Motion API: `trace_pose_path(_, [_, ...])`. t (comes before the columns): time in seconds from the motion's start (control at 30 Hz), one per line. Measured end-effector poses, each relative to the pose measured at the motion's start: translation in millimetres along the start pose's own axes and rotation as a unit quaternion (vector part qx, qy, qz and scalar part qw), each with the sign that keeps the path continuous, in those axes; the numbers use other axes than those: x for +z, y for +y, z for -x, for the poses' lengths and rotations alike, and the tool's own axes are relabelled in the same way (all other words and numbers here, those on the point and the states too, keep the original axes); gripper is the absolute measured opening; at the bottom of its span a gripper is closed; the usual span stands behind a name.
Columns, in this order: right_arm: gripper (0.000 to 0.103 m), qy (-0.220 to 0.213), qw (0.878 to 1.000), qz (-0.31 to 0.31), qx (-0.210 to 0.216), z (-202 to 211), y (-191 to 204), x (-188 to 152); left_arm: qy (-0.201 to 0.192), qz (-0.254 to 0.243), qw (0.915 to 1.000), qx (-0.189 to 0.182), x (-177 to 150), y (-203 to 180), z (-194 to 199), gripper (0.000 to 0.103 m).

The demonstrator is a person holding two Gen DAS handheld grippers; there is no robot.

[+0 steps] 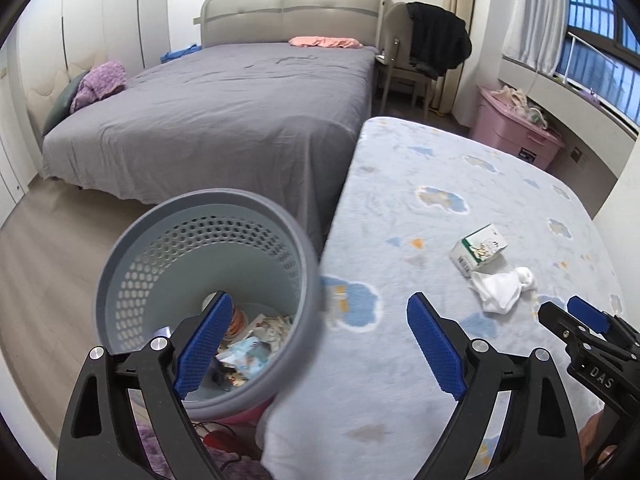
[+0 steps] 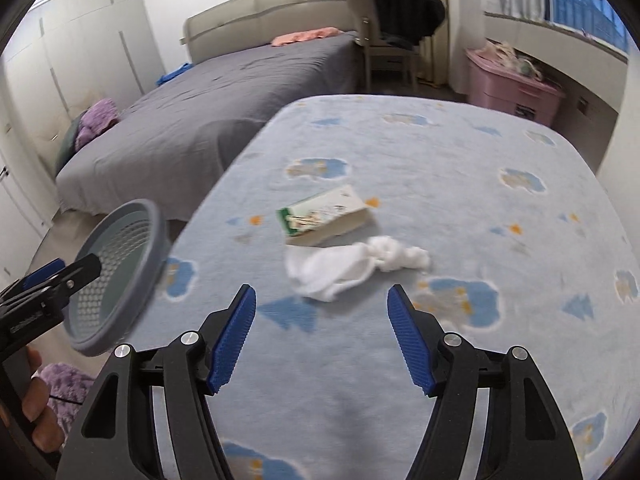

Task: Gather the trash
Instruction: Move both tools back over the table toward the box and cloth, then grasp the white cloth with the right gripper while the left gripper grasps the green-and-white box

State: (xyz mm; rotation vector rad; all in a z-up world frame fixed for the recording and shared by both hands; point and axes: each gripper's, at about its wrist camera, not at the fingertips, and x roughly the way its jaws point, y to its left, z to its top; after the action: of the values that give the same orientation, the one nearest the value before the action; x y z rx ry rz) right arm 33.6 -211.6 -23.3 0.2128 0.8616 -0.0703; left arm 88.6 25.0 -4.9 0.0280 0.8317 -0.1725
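A grey perforated waste bin (image 1: 208, 300) stands beside the blue patterned bed (image 1: 460, 240), with wrappers and paper inside. My left gripper (image 1: 320, 344) is open; its left finger is over the bin's mouth and its right finger over the bed. A green and white carton (image 2: 324, 216) lies on the bed, and a crumpled white tissue (image 2: 352, 266) lies just in front of it. My right gripper (image 2: 322, 336) is open and empty, a little short of the tissue. The carton (image 1: 478, 250), the tissue (image 1: 504, 288) and the right gripper (image 1: 568, 316) also show in the left wrist view. The bin (image 2: 120, 272) shows at the left of the right wrist view.
A grey-sheeted bed (image 1: 224, 112) lies beyond, with purple cloth (image 1: 100, 82) and pink cloth (image 1: 324, 42) on it. A chair with a black jacket (image 1: 432, 40) and a pink storage box (image 1: 516, 132) stand at the back right. Purple fabric (image 2: 68, 384) lies by the bin.
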Motion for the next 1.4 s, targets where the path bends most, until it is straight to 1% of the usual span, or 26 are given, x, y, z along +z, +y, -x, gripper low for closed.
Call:
trace_pose_path(0.07, [0.066,0.006,1.0,-0.006,-0.006,-6,-10,0,0.001,-0.002,1.0,0.0,-1,-7,-3,0.087])
trace_pose_path(0.23, [0.066,0.022,1.0,-0.013,-0.014,-28,-16,6,0.007,-0.008,0.9999,-0.001,-3,-18,-9,0.087])
trace_pose_path(0.43, [0.066,0.042,0.999,-0.016,-0.024,-61,-9,16,0.016,-0.007,0.9998,0.002,-2,-20,-19,0.087])
trace_pose_path(0.6, [0.066,0.059,0.997,-0.009,-0.054,-79,-5,16,0.025,-0.006,0.9997,0.004,-1,-19,-27,0.087])
trace_pose_path(0.77, [0.066,0.059,0.995,-0.006,-0.079,-76,-15,11,0.03,-0.01,0.9995,-0.001,-1,-25,-32,0.087])
trace_pose_path(0.9, [0.066,0.061,0.994,-0.014,-0.093,-66,-33,2,0.029,-0.016,0.9994,-0.008,1,-32,-34,0.087])
trace_pose_path(1.0, [0.066,0.06,0.994,-0.03,-0.088,-57,-45,-2,0.026,-0.021,0.9993,-0.014,4,-39,-36,0.087])
trace_pose_path(1.13, [0.066,0.053,0.995,-0.043,-0.078,-51,-47,2,0.022,-0.027,0.9992,-0.019,6,-47,-36,0.087])
trace_pose_path(1.33, [0.066,0.052,0.995,-0.068,-0.054,-63,-39,18,0.021,-0.032,0.9989,-0.025,8,-52,-38,0.087])
trace_pose_path(1.4, [0.066,0.052,0.994,-0.077,-0.054,-69,-37,22,0.021,-0.031,0.9989,-0.026,8,-50,-39,0.087])
